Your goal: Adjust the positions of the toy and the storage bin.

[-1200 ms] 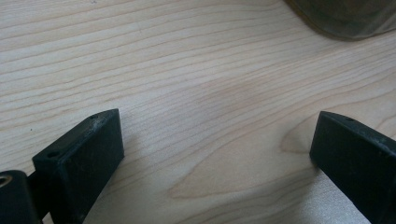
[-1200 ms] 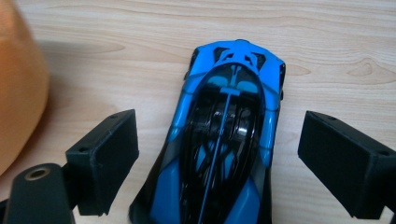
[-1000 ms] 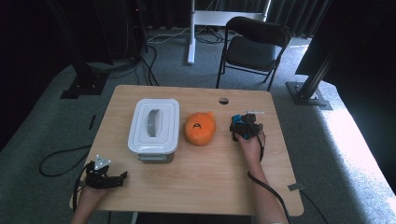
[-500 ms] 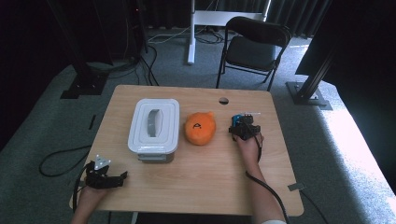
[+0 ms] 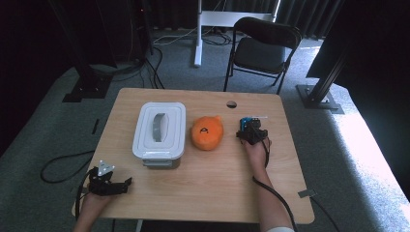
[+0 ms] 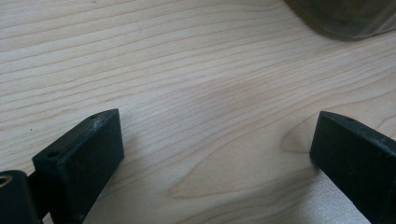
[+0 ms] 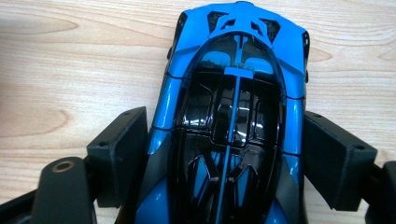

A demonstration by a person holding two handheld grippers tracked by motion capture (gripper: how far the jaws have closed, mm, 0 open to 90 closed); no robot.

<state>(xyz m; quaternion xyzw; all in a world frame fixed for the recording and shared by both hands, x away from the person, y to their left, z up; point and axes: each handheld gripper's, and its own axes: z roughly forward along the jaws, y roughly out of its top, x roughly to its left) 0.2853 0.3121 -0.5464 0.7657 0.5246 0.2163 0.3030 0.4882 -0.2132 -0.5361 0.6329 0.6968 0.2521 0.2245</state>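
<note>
**Nearly gripped: right gripper closing on the blue toy car**

Right now the right gripper (image 5: 251, 132) sits over the blue toy car (image 7: 236, 116), which rests on the table (image 5: 217, 169) at its right side, just beside the orange plush toy (image 5: 208, 132). In the right gripper view the car lies lengthwise between the two black jaws, roof up. The jaws have just been closing around it; the left one looks to be at the car's flank, while a sliver of a gap seems to remain on the right, so I judge the grip not yet firm.

The left gripper (image 5: 107, 181) rests near the table's front left corner, its jaws spread wide over bare wood with nothing between them.

The white lidded box (image 5: 160, 129) stands left of the plush toy, lid on and handle flat.

As for progress, this looks like the very start: the approach to the car is done, the squeeze is under way, and the lift and any placing are still to come. Where the car should go cannot be told.
</note>
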